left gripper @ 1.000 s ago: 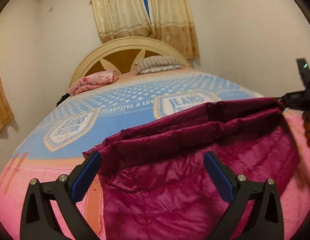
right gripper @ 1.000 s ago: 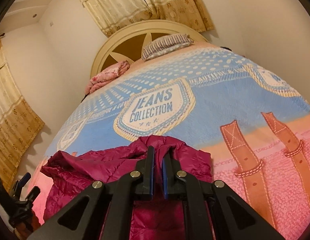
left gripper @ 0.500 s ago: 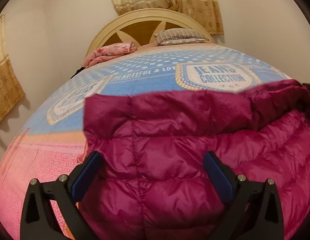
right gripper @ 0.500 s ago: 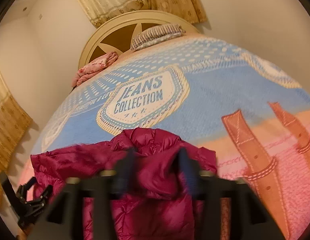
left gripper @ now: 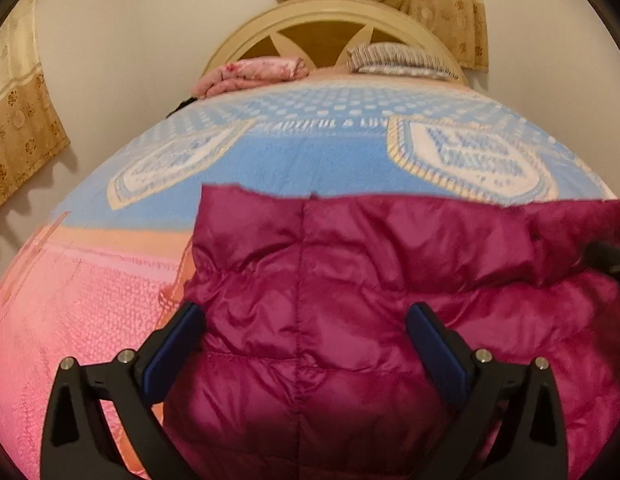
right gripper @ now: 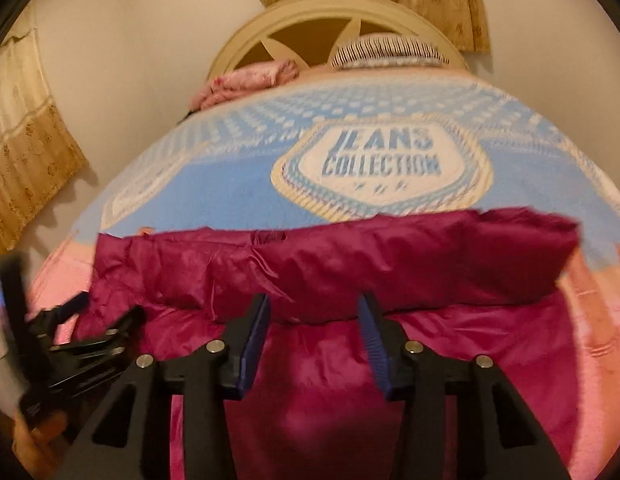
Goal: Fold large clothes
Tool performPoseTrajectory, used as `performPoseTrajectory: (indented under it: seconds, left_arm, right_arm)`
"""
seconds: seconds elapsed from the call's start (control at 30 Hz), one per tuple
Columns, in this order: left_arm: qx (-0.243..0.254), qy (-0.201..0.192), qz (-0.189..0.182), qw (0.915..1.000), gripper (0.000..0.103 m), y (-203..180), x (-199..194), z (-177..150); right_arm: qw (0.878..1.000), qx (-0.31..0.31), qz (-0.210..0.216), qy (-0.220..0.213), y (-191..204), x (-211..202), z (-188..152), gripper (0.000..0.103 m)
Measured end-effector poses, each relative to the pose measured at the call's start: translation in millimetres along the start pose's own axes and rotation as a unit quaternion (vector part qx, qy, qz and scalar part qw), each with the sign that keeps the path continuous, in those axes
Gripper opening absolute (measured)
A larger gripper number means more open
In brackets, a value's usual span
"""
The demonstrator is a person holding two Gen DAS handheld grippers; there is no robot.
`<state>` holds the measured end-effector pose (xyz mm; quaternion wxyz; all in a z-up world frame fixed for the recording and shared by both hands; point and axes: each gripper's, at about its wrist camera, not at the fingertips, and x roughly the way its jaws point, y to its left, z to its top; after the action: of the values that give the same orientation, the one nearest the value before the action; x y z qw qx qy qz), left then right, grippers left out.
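Note:
A magenta puffer jacket [left gripper: 350,260] lies folded over on the bed, its far edge straight across the blanket. My left gripper [left gripper: 305,320] hovers wide open over the jacket's near left part, with nothing pinched. In the right wrist view the jacket [right gripper: 330,264] spreads under my right gripper [right gripper: 314,312]. Its jaws are closing with a clear gap, and no cloth is pressed between the pads. The left gripper [right gripper: 81,344] shows blurred at the left edge, held by a hand [right gripper: 33,444]. The right gripper [left gripper: 606,260] peeks in at the right edge of the left wrist view.
The bed carries a blue and pink printed blanket [left gripper: 310,152]. At its head stand a cream headboard [left gripper: 330,20], a striped pillow [left gripper: 398,58] and a folded pink quilt [left gripper: 249,74]. Walls and beige curtains [left gripper: 17,120] close in at the left and behind.
The right gripper let go of the jacket's raised edge and opened, and has drawn back. The jacket dropped flat into a fold. The left gripper sank lower and stayed open.

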<state>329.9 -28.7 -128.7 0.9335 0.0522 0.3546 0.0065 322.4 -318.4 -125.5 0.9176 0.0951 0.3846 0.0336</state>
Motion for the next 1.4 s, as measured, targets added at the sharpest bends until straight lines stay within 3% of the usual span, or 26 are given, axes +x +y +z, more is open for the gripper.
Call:
performPoseTrajectory:
  seconds: [0.1, 0.23, 0.47, 0.97, 1.4]
  left_arm:
    - [0.030, -0.039, 0.003, 0.9988, 0.103, -14, -17, 8]
    - [0.062, -0.061, -0.007, 0.9962, 0.103, -34, -24, 20]
    - [0.054, -0.011, -0.003, 0.9985, 0.103, -46, 20, 20]
    - [0.018, 0.036, -0.026, 0.9989, 0.103, -43, 49, 14]
    - [0.032, 0.064, -0.018, 0.9973, 0.103, -48, 60, 13]
  right_arm:
    - [1.000, 0.008, -0.022, 0.012, -6, 22, -1, 0.046]
    - [0.999, 0.030, -0.026, 0.017, -19, 35, -7, 0.046]
    - [0.999, 0.043, -0.025, 0.014, -30, 42, -11, 0.044]
    - [0.998, 0.057, -0.027, 0.011, -38, 56, -5, 0.044]
    - [0.997, 0.033, -0.061, 0.025, -29, 63, -6, 0.044]
